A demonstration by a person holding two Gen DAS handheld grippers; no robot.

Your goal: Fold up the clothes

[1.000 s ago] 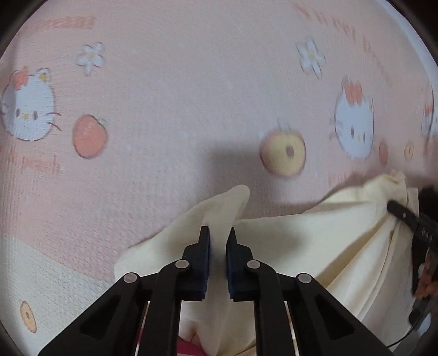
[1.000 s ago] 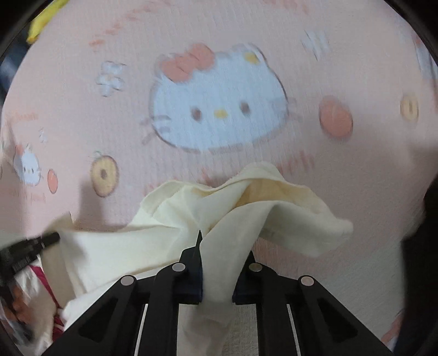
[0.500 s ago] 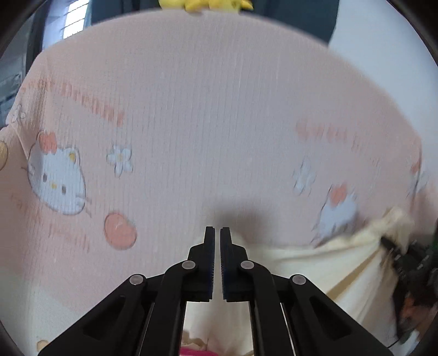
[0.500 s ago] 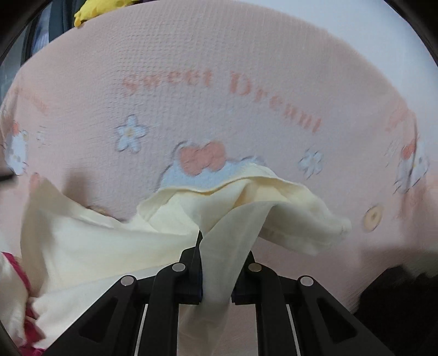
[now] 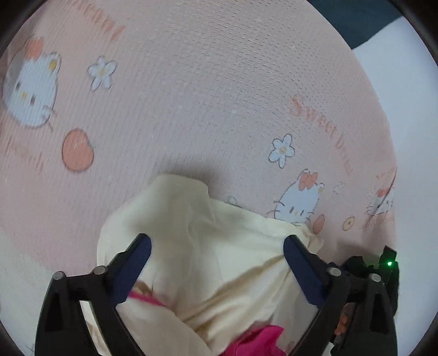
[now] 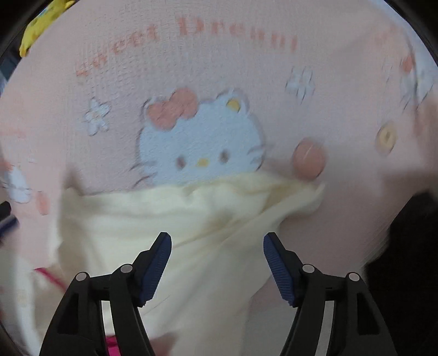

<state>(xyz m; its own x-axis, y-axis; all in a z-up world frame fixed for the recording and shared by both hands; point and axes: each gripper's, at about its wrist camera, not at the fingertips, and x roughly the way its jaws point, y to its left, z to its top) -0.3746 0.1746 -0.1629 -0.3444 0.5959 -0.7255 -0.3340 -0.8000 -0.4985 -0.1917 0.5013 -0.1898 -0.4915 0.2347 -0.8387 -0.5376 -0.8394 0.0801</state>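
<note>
A cream-yellow garment (image 5: 208,246) lies bunched on a pink Hello Kitty blanket (image 5: 191,95). My left gripper (image 5: 216,246) is open wide, its jaws on either side of the cloth and above it. A pink piece of cloth (image 5: 260,339) shows under the garment's near edge. In the right wrist view the same garment (image 6: 191,232) spreads below my right gripper (image 6: 217,243), which is open with nothing between its fingers. The right gripper's body (image 5: 366,273) shows at the lower right of the left wrist view.
The blanket (image 6: 219,82) carries "Sweet Dream" lettering and covers the whole surface. A yellow object (image 6: 41,24) lies past its far left edge. A dark shape (image 6: 405,260) sits at the right. A white wall (image 5: 405,82) lies beyond the blanket's right edge.
Both grippers have opened. The right one has let go of the cream garment, which has dropped onto the blanket. Both cameras have tilted down toward the cloth.
</note>
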